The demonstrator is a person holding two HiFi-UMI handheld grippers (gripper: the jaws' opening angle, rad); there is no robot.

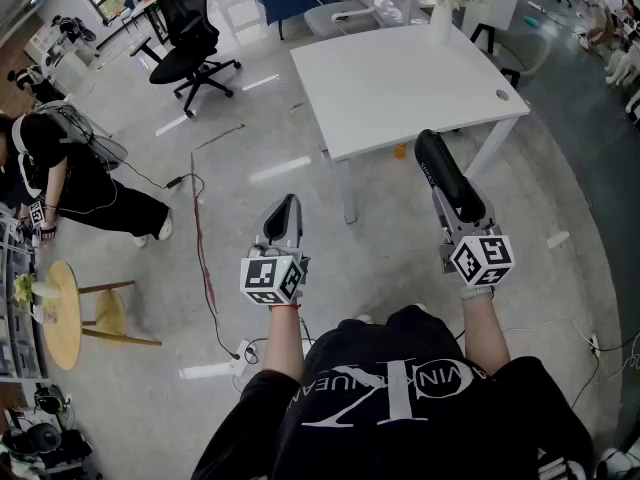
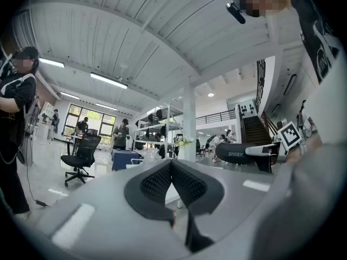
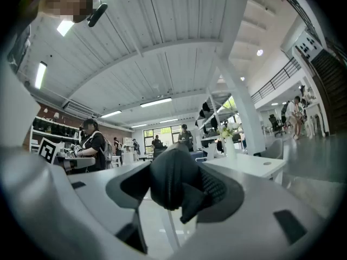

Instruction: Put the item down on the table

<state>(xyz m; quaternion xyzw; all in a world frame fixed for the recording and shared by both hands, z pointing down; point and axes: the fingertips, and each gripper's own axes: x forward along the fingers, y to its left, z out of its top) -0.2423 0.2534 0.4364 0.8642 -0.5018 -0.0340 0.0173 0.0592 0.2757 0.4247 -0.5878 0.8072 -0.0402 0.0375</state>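
2 grippers are out in front of us: the left gripper (image 1: 287, 208) has its jaws pressed together on nothing, while the right gripper (image 1: 456, 220) is spread wide around a long black case (image 1: 447, 171), held in the air short of the white table (image 1: 400, 78). We judge the carry is in hand; next we must reach over the bare tabletop, lower the case flat and let go. Nothing blocks the near edge; a vase of flowers (image 1: 443, 8) stands at the far side, an office chair (image 1: 190, 38) well off left.

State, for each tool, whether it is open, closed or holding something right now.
Left tool: closed, nothing between its jaws.
Right tool: closed on a black oblong item.
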